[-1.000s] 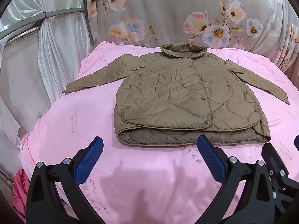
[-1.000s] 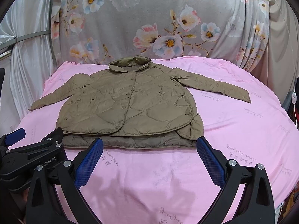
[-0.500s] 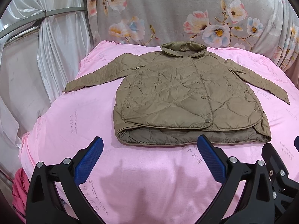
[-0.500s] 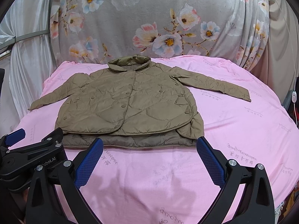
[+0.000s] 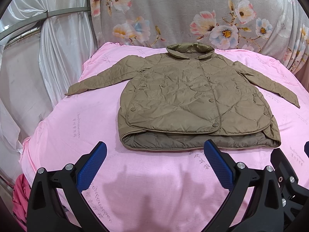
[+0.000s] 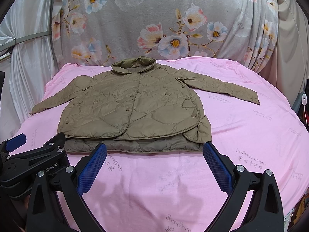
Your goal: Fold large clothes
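Observation:
An olive-brown quilted jacket (image 5: 185, 100) lies flat and front up on a pink sheet (image 5: 81, 127), collar at the far side, both sleeves spread out to the sides. It also shows in the right wrist view (image 6: 131, 112). My left gripper (image 5: 154, 160) is open and empty, hovering just short of the jacket's near hem. My right gripper (image 6: 154, 160) is open and empty, also just short of the hem, to the right of the left gripper (image 6: 15, 145).
A grey floral cloth (image 5: 193, 13) hangs behind the bed. White curtains (image 5: 58, 48) hang at the left. The pink sheet (image 6: 251, 135) drops off at the left and right edges. A white cord with a switch (image 6: 304, 98) hangs at the far right.
Both grippers have edged slightly toward the jacket. The jacket has not moved and the jaws stay open.

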Available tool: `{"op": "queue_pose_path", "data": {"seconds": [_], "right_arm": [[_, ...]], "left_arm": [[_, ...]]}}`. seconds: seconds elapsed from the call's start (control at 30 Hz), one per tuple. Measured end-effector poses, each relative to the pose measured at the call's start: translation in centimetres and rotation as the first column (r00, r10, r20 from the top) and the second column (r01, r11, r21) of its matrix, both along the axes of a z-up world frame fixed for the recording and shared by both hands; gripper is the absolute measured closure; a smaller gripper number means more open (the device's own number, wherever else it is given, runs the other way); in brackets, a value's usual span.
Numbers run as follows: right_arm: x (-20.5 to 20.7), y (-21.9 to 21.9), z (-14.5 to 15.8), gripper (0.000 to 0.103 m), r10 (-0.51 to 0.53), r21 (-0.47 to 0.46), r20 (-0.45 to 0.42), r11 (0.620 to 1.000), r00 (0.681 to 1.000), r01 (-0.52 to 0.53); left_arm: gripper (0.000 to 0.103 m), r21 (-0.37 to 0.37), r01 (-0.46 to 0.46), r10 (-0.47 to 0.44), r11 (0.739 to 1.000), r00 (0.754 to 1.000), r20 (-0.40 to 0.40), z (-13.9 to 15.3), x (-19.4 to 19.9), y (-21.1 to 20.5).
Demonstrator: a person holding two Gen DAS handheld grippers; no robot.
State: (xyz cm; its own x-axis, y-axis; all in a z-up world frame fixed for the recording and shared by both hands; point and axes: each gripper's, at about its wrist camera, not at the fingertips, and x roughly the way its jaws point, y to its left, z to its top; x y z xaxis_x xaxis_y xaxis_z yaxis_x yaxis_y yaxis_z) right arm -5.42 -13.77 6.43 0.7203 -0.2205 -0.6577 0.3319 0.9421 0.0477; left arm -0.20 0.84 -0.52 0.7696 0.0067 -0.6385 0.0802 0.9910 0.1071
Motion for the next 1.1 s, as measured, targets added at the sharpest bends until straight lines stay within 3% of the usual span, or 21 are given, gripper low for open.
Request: {"op": "queue_pose_path", "data": {"seconds": [1.1], "right_arm": [[0.06,0.19,-0.84,0.005,-0.002,0.007,-0.009,1.000,1.000,0.002]], "left_arm": [[0.005,0.000,-0.001,0.001,1.000,1.000,-0.007,-0.72,-0.02,-0.03]]}}
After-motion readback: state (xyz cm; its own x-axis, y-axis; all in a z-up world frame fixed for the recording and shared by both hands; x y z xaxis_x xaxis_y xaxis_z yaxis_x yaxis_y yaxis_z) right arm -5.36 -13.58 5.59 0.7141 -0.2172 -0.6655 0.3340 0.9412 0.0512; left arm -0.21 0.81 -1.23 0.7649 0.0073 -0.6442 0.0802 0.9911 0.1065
